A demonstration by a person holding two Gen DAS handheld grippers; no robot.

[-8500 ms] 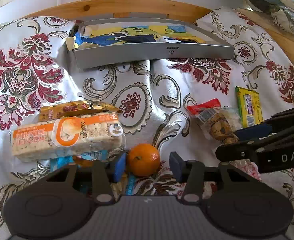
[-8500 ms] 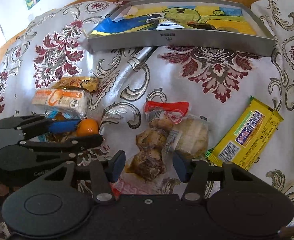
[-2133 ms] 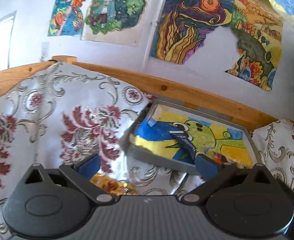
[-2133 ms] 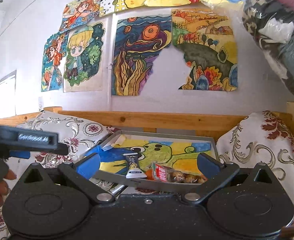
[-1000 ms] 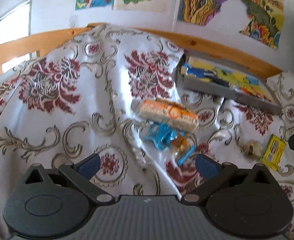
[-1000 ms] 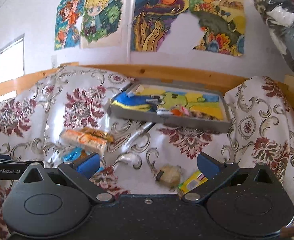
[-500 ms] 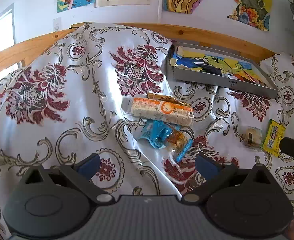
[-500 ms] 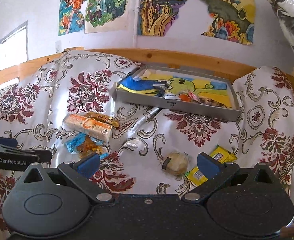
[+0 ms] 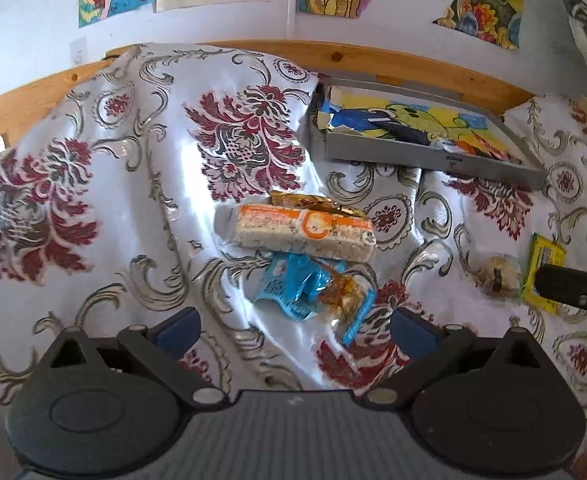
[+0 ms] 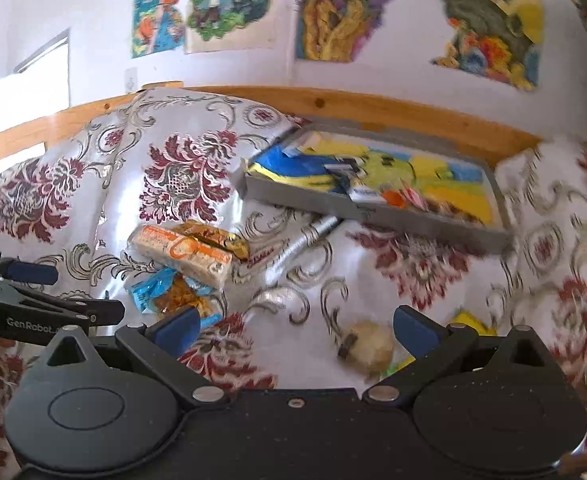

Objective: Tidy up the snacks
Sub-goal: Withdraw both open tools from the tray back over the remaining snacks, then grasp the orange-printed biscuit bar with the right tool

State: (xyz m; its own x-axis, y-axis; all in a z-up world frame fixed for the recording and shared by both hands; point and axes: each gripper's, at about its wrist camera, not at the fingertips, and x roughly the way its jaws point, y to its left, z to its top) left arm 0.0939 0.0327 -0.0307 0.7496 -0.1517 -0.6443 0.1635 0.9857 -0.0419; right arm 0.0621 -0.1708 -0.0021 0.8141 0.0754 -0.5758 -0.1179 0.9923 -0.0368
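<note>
Loose snacks lie on a flowered satin cloth (image 9: 141, 208). An orange-and-white cracker pack (image 9: 301, 232) (image 10: 181, 256) rests on a gold wrapper (image 9: 313, 202), with a blue packet (image 9: 313, 288) (image 10: 169, 290) just below. To the right lie a round wrapped cake (image 9: 499, 274) (image 10: 367, 344) and a yellow bar (image 9: 543, 270). My left gripper (image 9: 293, 326) is open, above the cloth, short of the blue packet. My right gripper (image 10: 293, 326) is open too, with nothing in it. At the back, a grey tray (image 9: 433, 160) (image 10: 305, 198) with a colourful liner holds a few snacks.
A wooden rail (image 9: 393, 66) runs behind the cloth, under a white wall with paintings (image 10: 413, 12). The other gripper's fingers (image 9: 573, 284) show at the right edge of the left wrist view. A silvery pen-like stick (image 10: 305, 244) lies below the tray.
Both grippers have lowered and moved closer to the snacks, which loom larger now. The orange and the red-topped cookie bag from the earliest frames now lie in the tray.
</note>
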